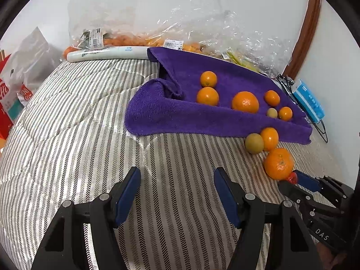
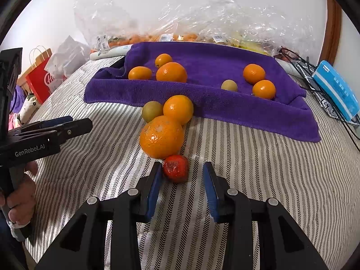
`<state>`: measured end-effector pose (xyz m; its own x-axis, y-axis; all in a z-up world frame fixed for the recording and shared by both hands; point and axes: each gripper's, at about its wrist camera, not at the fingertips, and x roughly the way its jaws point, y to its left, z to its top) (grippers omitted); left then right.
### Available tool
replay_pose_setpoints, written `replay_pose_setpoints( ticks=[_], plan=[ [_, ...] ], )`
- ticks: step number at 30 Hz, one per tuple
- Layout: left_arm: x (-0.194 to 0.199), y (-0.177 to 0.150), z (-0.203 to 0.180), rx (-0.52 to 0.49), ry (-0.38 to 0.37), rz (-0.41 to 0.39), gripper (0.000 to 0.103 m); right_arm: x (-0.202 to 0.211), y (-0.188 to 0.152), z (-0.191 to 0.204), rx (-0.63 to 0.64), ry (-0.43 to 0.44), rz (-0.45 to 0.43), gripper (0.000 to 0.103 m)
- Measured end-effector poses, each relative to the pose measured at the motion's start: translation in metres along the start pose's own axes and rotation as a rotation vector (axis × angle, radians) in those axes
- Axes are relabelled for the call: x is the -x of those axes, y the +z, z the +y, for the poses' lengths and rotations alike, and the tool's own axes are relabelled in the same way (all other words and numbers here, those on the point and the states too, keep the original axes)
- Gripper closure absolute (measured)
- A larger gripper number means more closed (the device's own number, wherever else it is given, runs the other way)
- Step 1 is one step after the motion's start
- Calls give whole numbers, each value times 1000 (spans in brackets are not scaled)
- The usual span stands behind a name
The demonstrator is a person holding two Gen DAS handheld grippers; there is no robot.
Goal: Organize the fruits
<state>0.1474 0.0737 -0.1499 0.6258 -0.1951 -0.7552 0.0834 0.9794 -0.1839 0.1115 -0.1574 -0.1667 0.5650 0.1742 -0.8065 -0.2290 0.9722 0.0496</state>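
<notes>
A purple towel lies on the striped bed and holds several oranges and a small green fruit. In front of it sit a big orange, a smaller orange, a green fruit and a small red fruit. My right gripper is open, with the red fruit between its fingertips, close to the left finger. My left gripper is open and empty over bare bedding, left of the fruits.
Clear plastic bags with more fruit lie behind the towel by the wall. A blue box and black cables are at the right. A red paper bag and white bags stand at the left. A white roll lies behind the towel.
</notes>
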Motion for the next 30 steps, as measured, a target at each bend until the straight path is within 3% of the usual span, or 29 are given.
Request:
replay_pose_setpoints(
  ticks=[4, 7, 21, 28, 30],
  plan=[
    [0, 1, 4, 24, -24, -3, 39, 0, -1, 1, 10, -13, -1, 66],
    [0, 0, 2, 12, -40, -1, 39, 1, -2, -3, -6, -8, -6, 79],
    [9, -6, -16, -87, -67, -42, 39, 27, -9, -16, -27, 18, -52, 79],
    [14, -6, -15, -53, -80, -53, 40, 43, -9, -33, -50, 2, -89, 79],
    [17, -4, -18, -19, -133, -53, 40, 47, -9, -42, -74, 5, -94, 79]
  ],
)
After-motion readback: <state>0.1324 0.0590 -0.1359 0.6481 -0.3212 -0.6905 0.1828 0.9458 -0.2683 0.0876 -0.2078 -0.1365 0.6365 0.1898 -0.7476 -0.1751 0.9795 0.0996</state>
